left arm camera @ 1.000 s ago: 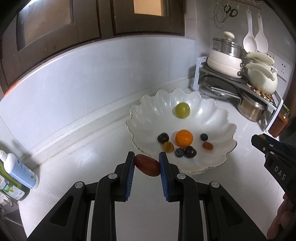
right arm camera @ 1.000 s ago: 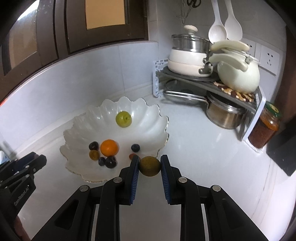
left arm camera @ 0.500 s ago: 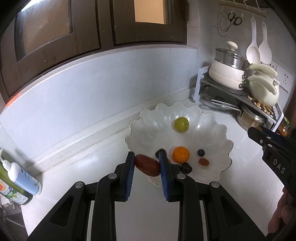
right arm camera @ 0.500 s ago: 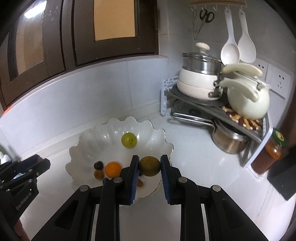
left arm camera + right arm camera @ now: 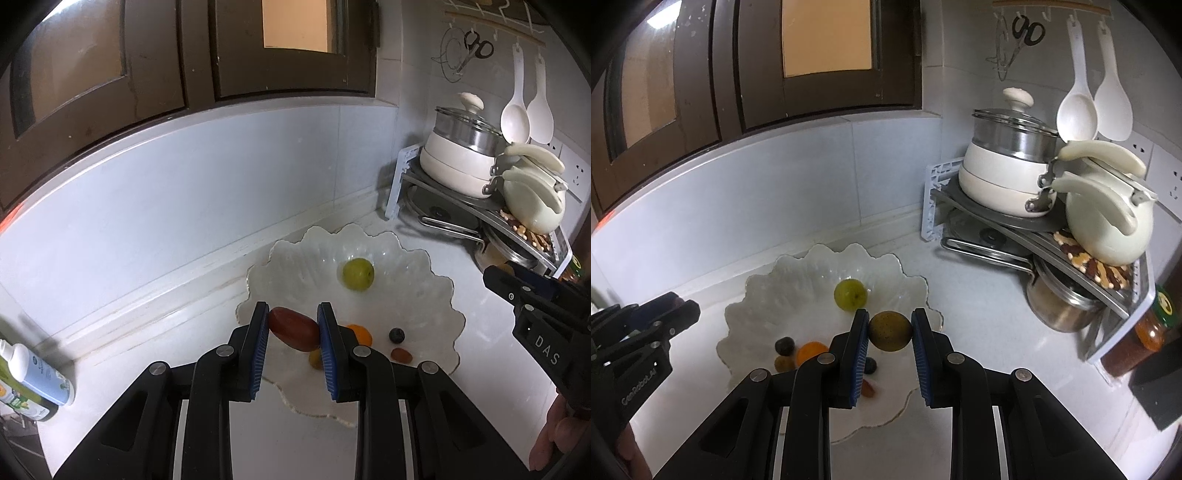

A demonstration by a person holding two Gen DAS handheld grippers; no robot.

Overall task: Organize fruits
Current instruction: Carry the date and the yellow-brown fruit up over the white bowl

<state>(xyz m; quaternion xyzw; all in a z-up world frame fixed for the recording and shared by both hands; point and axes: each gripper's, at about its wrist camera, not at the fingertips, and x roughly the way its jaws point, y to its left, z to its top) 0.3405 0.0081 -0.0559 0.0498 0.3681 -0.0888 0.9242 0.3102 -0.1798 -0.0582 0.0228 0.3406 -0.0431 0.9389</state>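
Two grippers carrying fruit above the bowl (image 5: 439,291).
Left gripper (image 5: 293,330): jaws clamped on a red fruit (image 5: 293,328). Right gripper (image 5: 890,332): jaws clamped on a brown-green fruit (image 5: 889,331).

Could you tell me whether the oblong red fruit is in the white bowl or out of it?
Out. The red fruit is clamped between the left gripper pads, held above the white bowl near its rim, not resting in it.
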